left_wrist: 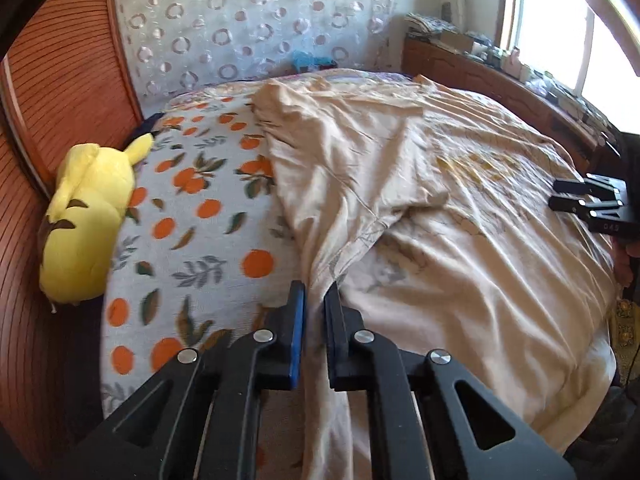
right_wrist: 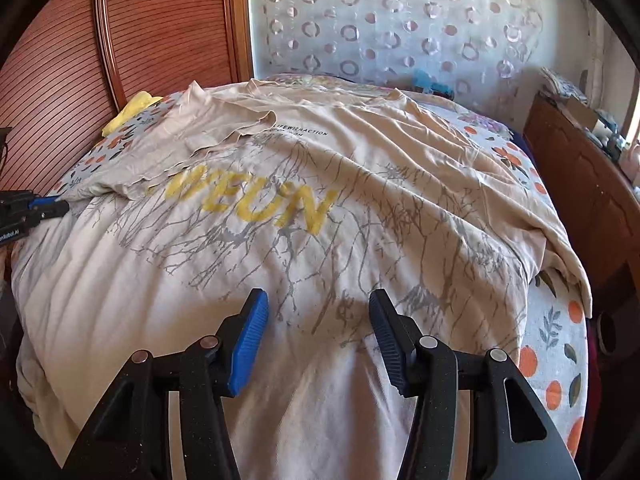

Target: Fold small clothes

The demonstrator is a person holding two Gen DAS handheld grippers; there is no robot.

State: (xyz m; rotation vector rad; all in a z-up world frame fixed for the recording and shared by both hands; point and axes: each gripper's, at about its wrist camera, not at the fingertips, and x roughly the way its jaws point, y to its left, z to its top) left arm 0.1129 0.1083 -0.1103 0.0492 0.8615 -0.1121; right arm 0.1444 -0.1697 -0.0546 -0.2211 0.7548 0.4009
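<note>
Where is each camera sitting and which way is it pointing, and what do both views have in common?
Left wrist: sits on the left gripper, looking along the T-shirt edge pinched in its fingers; the right gripper shows at the right edge.
Right wrist: sits on the right gripper, open above the T-shirt's print, facing the headboard; the left gripper shows at left.
Shared: T-shirt, orange-print bedsheet, yellow plush.
</note>
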